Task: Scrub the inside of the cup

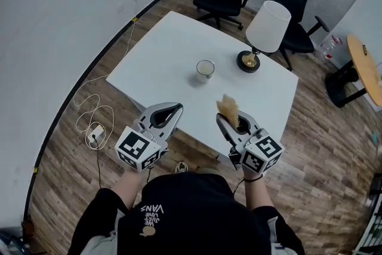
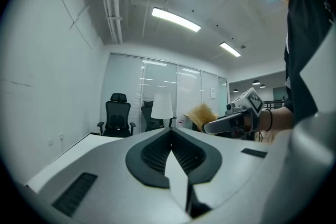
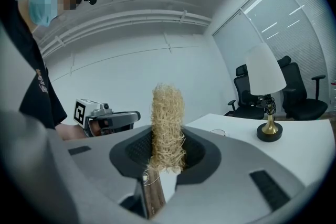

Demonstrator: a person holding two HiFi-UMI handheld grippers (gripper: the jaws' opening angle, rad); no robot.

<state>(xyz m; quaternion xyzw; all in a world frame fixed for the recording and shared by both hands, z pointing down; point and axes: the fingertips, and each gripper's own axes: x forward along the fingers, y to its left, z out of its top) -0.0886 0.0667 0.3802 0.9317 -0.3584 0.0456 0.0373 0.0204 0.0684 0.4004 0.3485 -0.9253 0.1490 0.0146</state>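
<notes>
The cup (image 1: 205,69) stands upright in the middle of the white desk (image 1: 161,51), with its round mouth facing up. It sits a little above the center of the head view. A lamp (image 1: 262,33) stands just to its right on the desk.

Both of my grippers hang low in the picture, by the near edge of the desk. The cup is farther up the frame from both of them, and it lies between them.

My left gripper (image 1: 174,109) has its jaws closed tight. The left gripper view shows nothing between them, so it is empty.

My right gripper (image 1: 229,122) has its jaws closed on a brush (image 1: 227,107). In the right gripper view, the brush (image 3: 168,126) has a thin wooden handle pinched in the jaws. Its yellow, scratchy head stands straight out past the jaw tips.

The long way of the brush runs along the jaws. It points up the frame and a bit left, toward the cup. The brush head looks a bit nearer to the cup than the left jaws are, but not by much.

I think no scrubbing has begun, since the brush is well apart from the cup. The cup opens upward, so I think the brush must come over the mouth and tip down to go in. The left jaws would have to open first if they are to hold the cup steady. If nothing holds it, the cup might slide or fall over.
</notes>
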